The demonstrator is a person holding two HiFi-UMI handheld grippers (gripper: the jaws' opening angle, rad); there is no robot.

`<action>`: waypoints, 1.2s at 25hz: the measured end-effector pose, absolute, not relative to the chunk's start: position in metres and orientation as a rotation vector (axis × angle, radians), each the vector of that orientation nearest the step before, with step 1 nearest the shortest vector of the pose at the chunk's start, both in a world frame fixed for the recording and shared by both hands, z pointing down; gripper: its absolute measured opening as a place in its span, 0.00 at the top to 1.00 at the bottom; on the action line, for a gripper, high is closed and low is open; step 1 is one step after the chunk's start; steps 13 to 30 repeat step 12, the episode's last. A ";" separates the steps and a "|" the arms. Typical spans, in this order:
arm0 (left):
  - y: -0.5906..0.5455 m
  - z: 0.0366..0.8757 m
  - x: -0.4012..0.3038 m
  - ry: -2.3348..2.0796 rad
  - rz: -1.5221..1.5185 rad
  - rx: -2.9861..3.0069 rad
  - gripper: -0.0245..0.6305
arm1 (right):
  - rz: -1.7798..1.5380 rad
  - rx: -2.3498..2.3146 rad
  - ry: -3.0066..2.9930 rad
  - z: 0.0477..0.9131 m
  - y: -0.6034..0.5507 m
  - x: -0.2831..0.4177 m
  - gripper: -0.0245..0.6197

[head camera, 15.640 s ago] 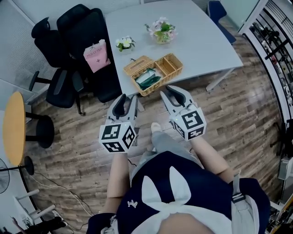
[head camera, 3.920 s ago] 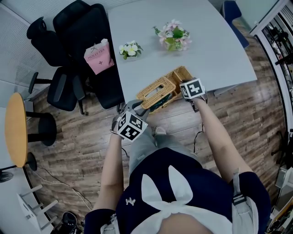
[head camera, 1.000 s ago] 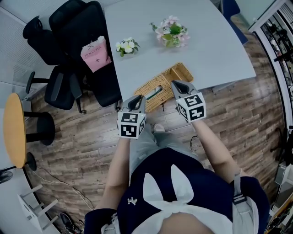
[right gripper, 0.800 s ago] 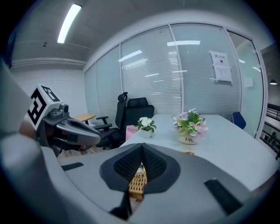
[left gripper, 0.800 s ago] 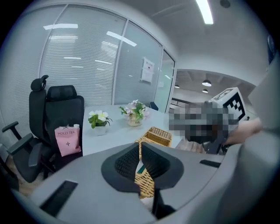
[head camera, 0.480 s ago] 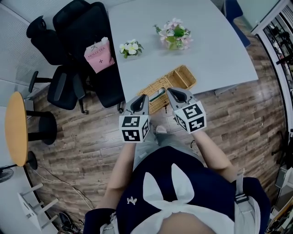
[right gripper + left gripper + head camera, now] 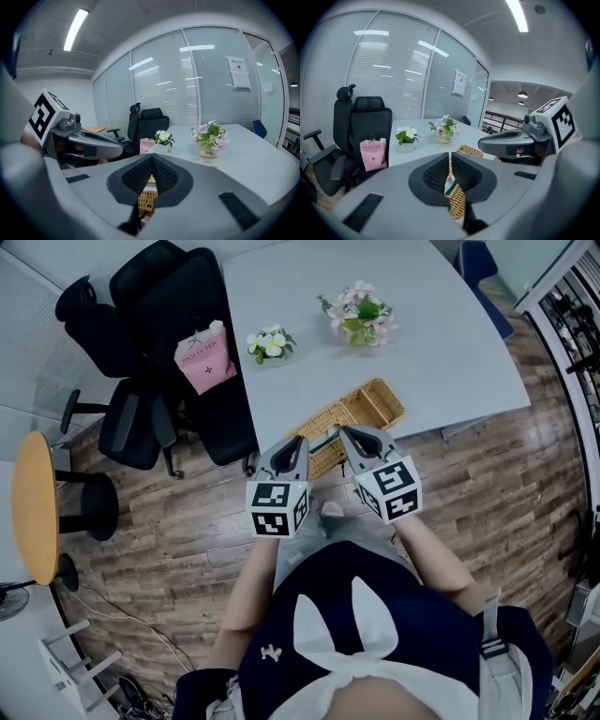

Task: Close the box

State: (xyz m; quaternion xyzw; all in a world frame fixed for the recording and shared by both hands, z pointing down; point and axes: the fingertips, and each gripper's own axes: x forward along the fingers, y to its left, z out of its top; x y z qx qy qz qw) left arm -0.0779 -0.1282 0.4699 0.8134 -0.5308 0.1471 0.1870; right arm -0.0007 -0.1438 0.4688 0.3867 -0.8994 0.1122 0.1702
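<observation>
Change: both grippers have drawn back off the woven wicker box (image 7: 367, 410) toward the person; a few seconds ago the right one sat upon it
Left gripper (image 7: 295, 441): jaws pressed together, nothing between them; tips just short of the box's near end
Right gripper (image 7: 345, 432): jaws fully together, empty; beside the left one, near the box
Box: at the near edge of the pale grey table (image 7: 441, 343), lying slantwise; a white-and-green thing (image 7: 449, 187) shows against its wicker

Pink bag (image 7: 372, 154) reads "MOLLY TEA"; flower pot (image 7: 206, 151) reads "Life".
</observation>
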 end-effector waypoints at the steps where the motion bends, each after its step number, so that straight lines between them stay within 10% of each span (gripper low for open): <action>1: -0.128 0.470 -0.077 -1.489 0.412 2.297 0.91 | 0.323 1.097 -2.555 0.470 -0.143 -0.001 0.96; 30: -0.129 0.469 -0.082 -1.473 0.394 2.313 0.91 | 0.357 1.126 -2.540 0.470 -0.143 0.002 0.96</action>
